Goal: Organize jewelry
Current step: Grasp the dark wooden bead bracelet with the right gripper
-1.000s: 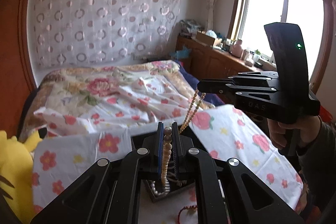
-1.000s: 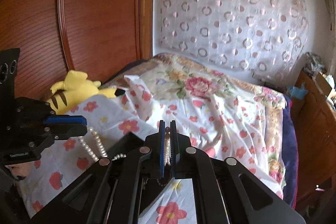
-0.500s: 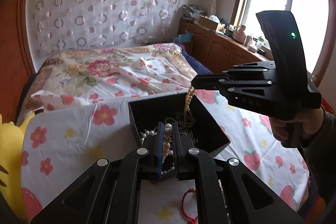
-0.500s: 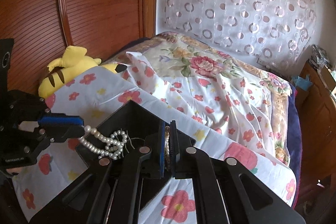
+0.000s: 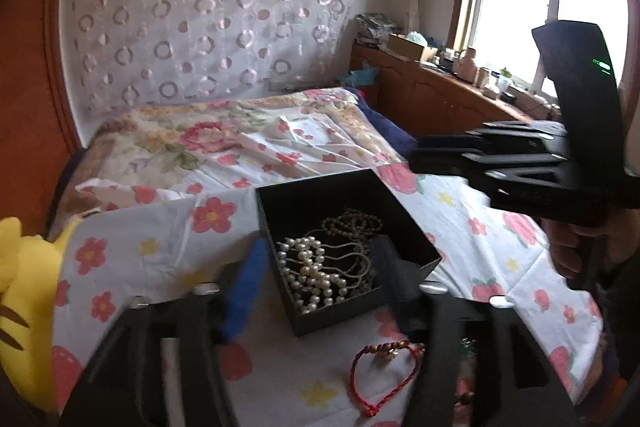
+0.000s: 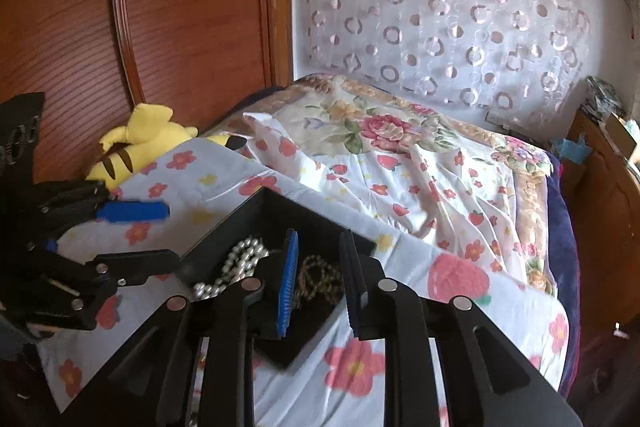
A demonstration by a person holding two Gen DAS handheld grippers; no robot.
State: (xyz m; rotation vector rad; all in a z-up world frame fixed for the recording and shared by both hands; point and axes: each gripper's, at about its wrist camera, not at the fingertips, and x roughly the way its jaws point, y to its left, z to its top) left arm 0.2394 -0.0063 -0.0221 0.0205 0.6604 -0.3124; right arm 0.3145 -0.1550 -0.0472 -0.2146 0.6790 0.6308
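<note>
A black open box [image 5: 408,223] stands on the flowered sheet and also shows in the right wrist view [image 6: 264,205]. A white pearl necklace [image 5: 312,273] and a brown bead necklace [image 5: 352,225] lie inside it; they show in the right wrist view too, pearls [image 6: 240,259] and brown beads [image 6: 316,277]. My left gripper [image 5: 320,267] is open and empty, fingers spread on either side of the box. My right gripper [image 6: 320,267] is open and empty just above the box. A red cord bracelet [image 5: 380,375] lies on the sheet in front of the box.
A yellow plush toy [image 6: 140,143] lies at the left by the wooden headboard [image 6: 140,7]. A rumpled floral quilt [image 5: 224,147] covers the bed behind. A wooden cabinet [image 5: 432,95] with clutter stands under the window at right.
Both grippers have opened and let go of their necklaces. The pearl and brown bead necklaces now lie loose in the box. The right gripper has drawn back to the right.
</note>
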